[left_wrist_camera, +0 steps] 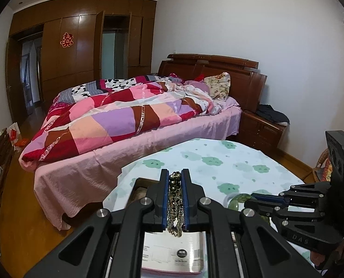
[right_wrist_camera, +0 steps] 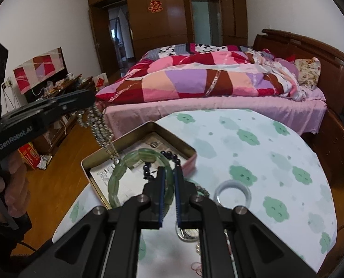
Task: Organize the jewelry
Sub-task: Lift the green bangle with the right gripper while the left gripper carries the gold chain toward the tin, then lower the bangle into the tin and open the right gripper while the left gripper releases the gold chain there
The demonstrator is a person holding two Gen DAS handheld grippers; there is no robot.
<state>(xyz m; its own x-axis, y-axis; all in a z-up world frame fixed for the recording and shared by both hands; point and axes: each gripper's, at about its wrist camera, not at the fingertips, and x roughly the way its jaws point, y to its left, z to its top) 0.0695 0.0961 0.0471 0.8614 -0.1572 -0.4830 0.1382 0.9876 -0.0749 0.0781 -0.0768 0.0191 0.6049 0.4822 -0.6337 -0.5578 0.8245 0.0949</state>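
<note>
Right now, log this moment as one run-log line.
left fingers: shut on bead necklace | right fingers: shut on green bangle | both above open tin

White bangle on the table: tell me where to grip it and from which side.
Grip the white bangle across its rim, one finger inside the hole and one outside, coming from above. It lies flat on the tablecloth, so a side approach finds no edge. Its right arc looks clearest; the beads lie close on its left.
</note>
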